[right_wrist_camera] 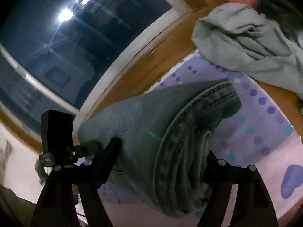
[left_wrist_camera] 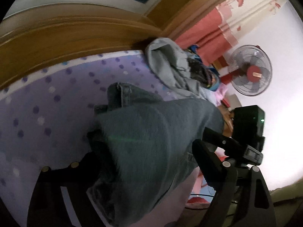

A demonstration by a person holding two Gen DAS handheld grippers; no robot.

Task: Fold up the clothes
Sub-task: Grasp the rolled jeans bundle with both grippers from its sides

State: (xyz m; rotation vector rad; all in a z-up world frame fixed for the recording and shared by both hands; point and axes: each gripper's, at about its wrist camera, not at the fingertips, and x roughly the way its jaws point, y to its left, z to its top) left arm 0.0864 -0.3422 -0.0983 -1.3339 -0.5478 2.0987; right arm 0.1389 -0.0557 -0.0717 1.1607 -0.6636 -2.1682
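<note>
A folded bundle of grey-blue jeans (left_wrist_camera: 151, 141) hangs above a purple dotted bedsheet (left_wrist_camera: 47, 104). My left gripper (left_wrist_camera: 147, 151) is shut on the jeans, its fingers pressing the thick fold from both sides. In the right wrist view the same jeans (right_wrist_camera: 151, 123) show a stitched hem and stacked layers. My right gripper (right_wrist_camera: 162, 151) is shut on the jeans too, with the bundle wedged between its two black fingers. The other gripper's black body (left_wrist_camera: 246, 128) shows at the right of the left wrist view.
A crumpled light grey garment (left_wrist_camera: 170, 66) (right_wrist_camera: 246, 41) lies at the sheet's far edge beside a wooden bed frame (left_wrist_camera: 75, 34). A standing fan (left_wrist_camera: 250, 70), red curtain (left_wrist_camera: 204, 37) and dark window (right_wrist_camera: 66, 47) are beyond.
</note>
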